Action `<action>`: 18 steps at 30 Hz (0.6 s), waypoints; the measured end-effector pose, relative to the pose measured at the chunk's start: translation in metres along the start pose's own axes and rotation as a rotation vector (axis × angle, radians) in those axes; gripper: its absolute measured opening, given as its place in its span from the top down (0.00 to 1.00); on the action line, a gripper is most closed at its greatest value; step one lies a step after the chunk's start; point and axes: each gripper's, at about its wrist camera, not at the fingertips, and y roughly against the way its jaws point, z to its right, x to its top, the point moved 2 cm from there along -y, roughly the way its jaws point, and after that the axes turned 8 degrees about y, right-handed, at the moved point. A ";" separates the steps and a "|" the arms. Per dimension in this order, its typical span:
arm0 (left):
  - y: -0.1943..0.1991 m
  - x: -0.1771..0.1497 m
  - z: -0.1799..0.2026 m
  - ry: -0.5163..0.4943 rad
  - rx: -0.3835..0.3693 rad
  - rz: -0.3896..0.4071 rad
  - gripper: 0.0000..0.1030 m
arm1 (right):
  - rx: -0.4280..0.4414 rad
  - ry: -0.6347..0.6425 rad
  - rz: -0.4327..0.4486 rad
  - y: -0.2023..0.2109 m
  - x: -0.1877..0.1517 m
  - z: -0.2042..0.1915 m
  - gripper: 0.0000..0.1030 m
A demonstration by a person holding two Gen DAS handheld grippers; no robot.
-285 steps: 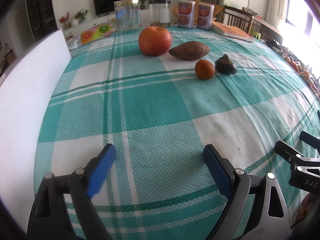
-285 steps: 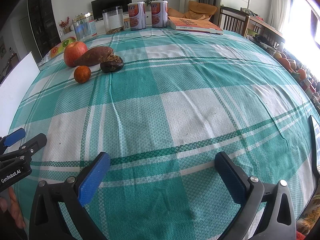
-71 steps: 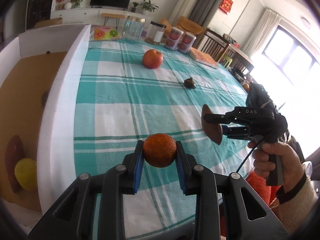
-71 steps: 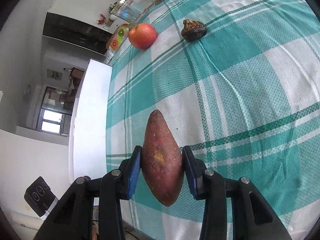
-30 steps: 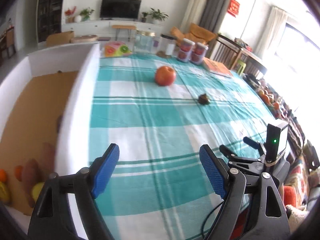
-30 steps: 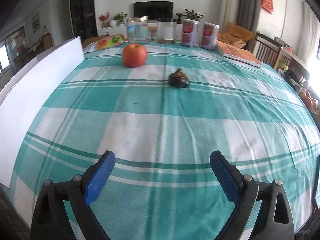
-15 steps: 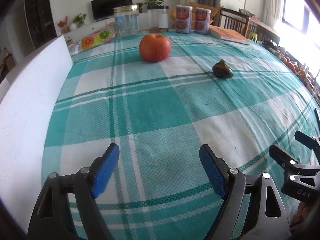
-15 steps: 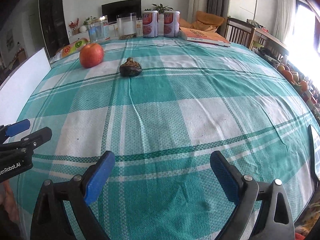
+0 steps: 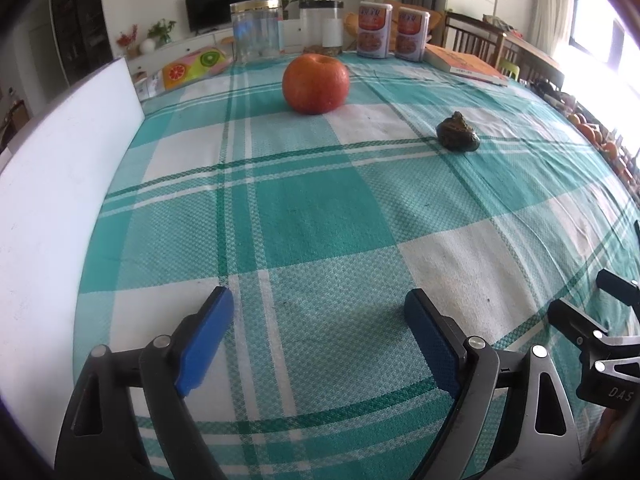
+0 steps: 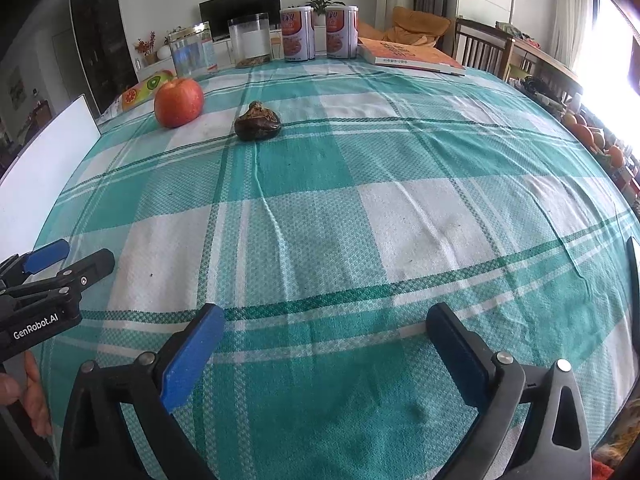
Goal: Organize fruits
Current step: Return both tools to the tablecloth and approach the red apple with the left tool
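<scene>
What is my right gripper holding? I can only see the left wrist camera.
Observer: Nothing. In the right wrist view the right gripper has only tablecloth between its blue pads, and its jaws are opening.
Operator: Can that camera see my left gripper?
Observer: Yes. The left gripper shows side-on at the left edge, jaws opening, with GenRobot.AI written on its body.
Operator: Who is holding it?
Observer: A hand shows at its handle, low in the left corner.
</scene>
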 end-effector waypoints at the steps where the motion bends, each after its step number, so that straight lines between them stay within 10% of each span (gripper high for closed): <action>1: 0.000 0.000 0.000 0.000 0.000 0.000 0.13 | 0.001 0.000 -0.001 0.000 0.000 0.000 0.01; 18: -0.002 0.001 0.002 -0.004 -0.005 -0.007 0.10 | 0.002 0.001 -0.003 -0.001 0.000 0.000 0.00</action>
